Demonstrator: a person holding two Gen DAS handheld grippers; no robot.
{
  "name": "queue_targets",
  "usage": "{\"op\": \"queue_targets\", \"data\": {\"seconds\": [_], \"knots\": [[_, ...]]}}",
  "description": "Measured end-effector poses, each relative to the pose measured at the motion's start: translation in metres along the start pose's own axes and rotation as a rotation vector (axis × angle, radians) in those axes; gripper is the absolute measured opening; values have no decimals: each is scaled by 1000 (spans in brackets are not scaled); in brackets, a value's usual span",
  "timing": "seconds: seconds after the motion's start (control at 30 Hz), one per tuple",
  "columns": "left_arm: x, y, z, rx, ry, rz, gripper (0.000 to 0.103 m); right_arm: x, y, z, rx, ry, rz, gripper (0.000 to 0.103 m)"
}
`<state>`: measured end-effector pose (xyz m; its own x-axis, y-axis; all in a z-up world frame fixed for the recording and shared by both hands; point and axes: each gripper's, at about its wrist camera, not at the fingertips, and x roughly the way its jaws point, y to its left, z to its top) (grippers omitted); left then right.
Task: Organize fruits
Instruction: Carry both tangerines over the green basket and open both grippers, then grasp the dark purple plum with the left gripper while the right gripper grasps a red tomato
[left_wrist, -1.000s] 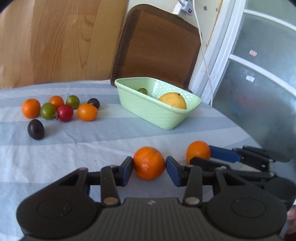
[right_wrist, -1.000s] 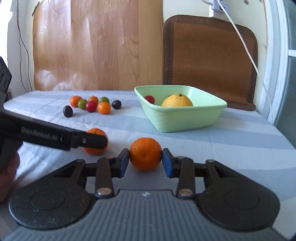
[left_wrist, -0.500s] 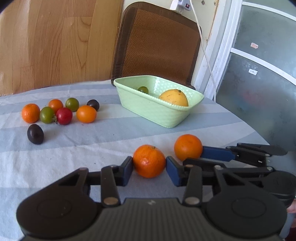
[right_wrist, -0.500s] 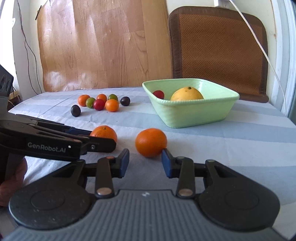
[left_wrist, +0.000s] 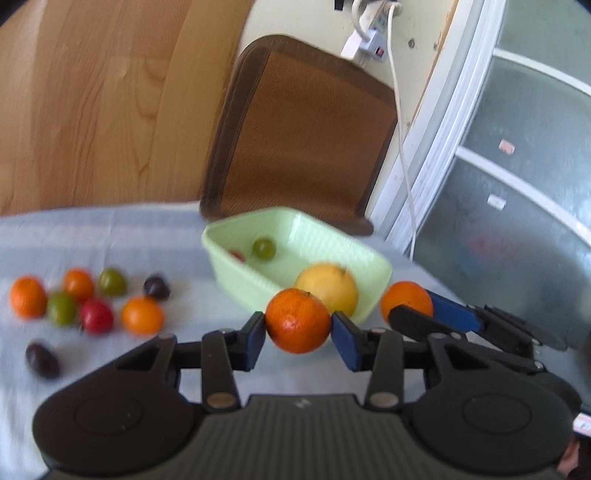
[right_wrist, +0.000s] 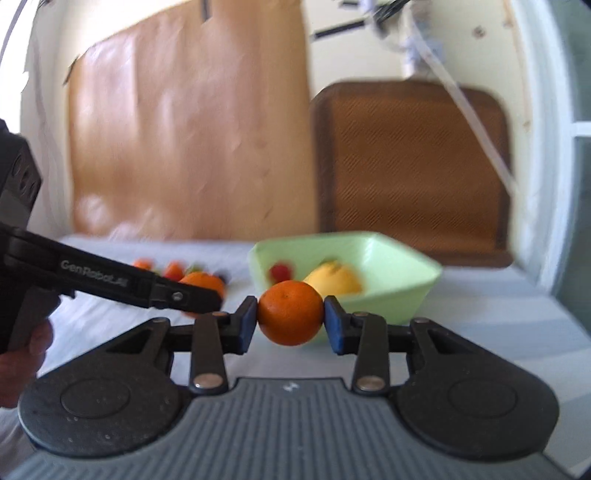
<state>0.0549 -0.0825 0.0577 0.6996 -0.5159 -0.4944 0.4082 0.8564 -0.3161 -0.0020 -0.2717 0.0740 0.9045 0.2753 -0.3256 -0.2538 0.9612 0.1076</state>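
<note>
Each gripper, left (left_wrist: 298, 338) and right (right_wrist: 290, 325), clenched an orange (left_wrist: 298, 320) above the near cloth, short of the green bowl (left_wrist: 369, 260). Pinched only at their sides, the round fruits could roll free, or the close-set grippers could collide.

We see a striped blue-grey tablecloth (left_wrist: 110, 369) carrying a green bowl (left_wrist: 236, 277) and 8 small loose fruits (left_wrist: 142, 315).

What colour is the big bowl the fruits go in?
The bowl is pale mint green, seen best in the left wrist view.
</note>
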Motion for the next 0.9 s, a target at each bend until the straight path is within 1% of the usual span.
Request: {"op": "queue_targets", "data": {"seconds": [0.07,0.17,0.27,0.37,0.43,0.5,0.53,0.57,0.63,0.7,0.77,0.8,0.87,0.9], "knots": [[15,-6,16,26,-18,3,40,12,-14,7,24,-21,-37,42],[42,-6,31,22,-20,36,40,37,-32,13,47,-3,-84,42],[62,-1,33,-13,2,52,40,52,-41,12,71,14,-101,42],[70,1,28,-3,17,54,39,59,-40,6,63,36,-108,43],[73,-2,24,17,13,83,45,59,-38,4,49,41,-115,44],[72,-4,23,37,2,87,49,57,-37,3,39,22,-125,46],[70,-5,23,41,-2,88,52,55,-37,3,38,11,-130,51],[67,-6,22,46,-8,90,52,53,-39,3,38,-1,-135,53],[52,-6,22,56,-40,95,52,47,-39,2,34,-27,-155,53],[24,-1,22,48,-94,91,52,40,-39,-1,33,-59,-175,53],[-12,15,17,18,-154,97,52,32,-42,-1,50,-94,-185,52],[-31,25,14,4,-182,116,52,28,-44,0,69,-118,-187,51],[-64,46,3,-5,-215,191,52,21,-47,1,113,-150,-182,39],[-77,55,-2,-4,-220,243,52,18,-47,2,136,-156,-177,39]]}}
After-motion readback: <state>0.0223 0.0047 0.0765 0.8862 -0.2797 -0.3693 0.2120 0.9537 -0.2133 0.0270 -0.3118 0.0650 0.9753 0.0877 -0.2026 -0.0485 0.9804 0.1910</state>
